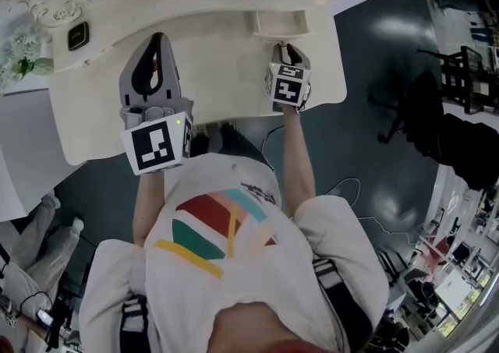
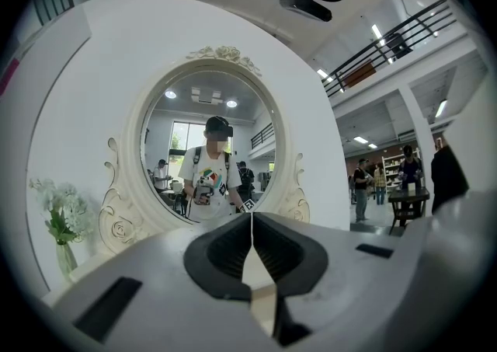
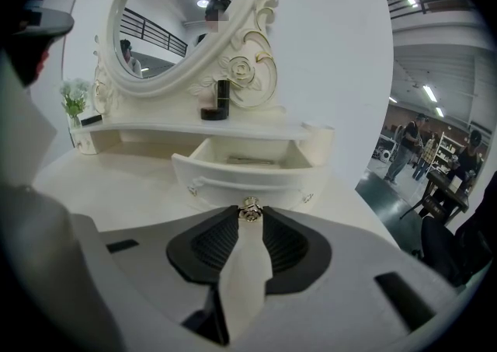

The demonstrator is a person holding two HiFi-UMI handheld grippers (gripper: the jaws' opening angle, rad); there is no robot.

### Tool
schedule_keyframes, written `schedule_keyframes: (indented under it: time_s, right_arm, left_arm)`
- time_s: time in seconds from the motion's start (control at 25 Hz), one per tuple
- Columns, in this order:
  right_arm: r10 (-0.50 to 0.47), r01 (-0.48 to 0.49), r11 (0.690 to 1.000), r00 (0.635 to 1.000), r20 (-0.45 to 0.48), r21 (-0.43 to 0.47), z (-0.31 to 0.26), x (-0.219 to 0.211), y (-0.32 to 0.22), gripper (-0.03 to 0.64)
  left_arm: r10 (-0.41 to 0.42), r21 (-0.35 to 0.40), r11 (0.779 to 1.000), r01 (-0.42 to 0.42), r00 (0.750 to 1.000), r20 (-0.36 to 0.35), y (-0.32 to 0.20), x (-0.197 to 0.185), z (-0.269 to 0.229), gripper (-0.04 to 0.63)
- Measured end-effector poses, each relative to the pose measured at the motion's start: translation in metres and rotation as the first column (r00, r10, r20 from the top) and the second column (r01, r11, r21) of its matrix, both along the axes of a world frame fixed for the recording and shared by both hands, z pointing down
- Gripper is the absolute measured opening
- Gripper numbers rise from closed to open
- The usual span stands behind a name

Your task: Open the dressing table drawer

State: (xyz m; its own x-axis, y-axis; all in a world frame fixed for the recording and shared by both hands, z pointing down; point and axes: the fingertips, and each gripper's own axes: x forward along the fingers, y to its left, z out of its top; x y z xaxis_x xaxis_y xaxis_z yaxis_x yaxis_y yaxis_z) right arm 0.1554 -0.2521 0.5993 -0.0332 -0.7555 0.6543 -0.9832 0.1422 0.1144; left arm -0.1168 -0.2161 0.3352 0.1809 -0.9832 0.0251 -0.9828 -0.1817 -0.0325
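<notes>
The small white drawer (image 3: 248,168) of the dressing table (image 1: 210,63) stands pulled out from under the shelf, and a flat item lies inside it. Its little silver knob (image 3: 249,210) sits pinched between the tips of my right gripper (image 3: 249,217). In the head view this right gripper (image 1: 287,51) reaches to the drawer (image 1: 278,24) front. My left gripper (image 1: 158,40) hovers level over the tabletop to the left. Its jaws meet at the tip (image 2: 251,220) with nothing between them, and it faces the oval mirror (image 2: 210,148).
A vase of pale flowers (image 3: 75,102) stands at the left end of the shelf. A dark bottle (image 3: 223,92) and a round black item (image 3: 213,113) sit by the mirror frame. The person stands against the table's front edge. A dark chair (image 1: 421,110) is on the floor at the right.
</notes>
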Motion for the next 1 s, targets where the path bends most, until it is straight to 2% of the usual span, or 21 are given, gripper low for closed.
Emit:
schedule_keyframes:
  time_s: [0.52,0.64,0.8,1.0]
  right_arm:
    - [-0.011,0.010,1.000,0.999,0.050,0.017,-0.011,-0.001,0.004,0.115]
    - [-0.002,-0.001,0.998,0.999,0.051,0.061,-0.029,0.002,0.001,0.095]
    - [0.032,-0.039,0.988,0.998,0.046,0.152,-0.063,0.007,-0.007,0.011]
    - [0.028,-0.044,0.957,0.998,0.059,0.288,-0.122,0.003,-0.025,0.002]
  left_arm:
    - [0.001,0.013,1.000,-0.001,1.000,-0.006,0.002,0.000,-0.005,0.008]
    - [-0.001,0.020,1.000,0.001,1.000,-0.010,0.002,0.000,-0.007,0.008]
    - [-0.010,0.028,1.000,0.010,1.000,-0.012,0.004,-0.004,-0.012,0.008]
    - [-0.026,0.064,0.998,0.027,0.999,-0.019,0.004,-0.011,-0.021,0.008]
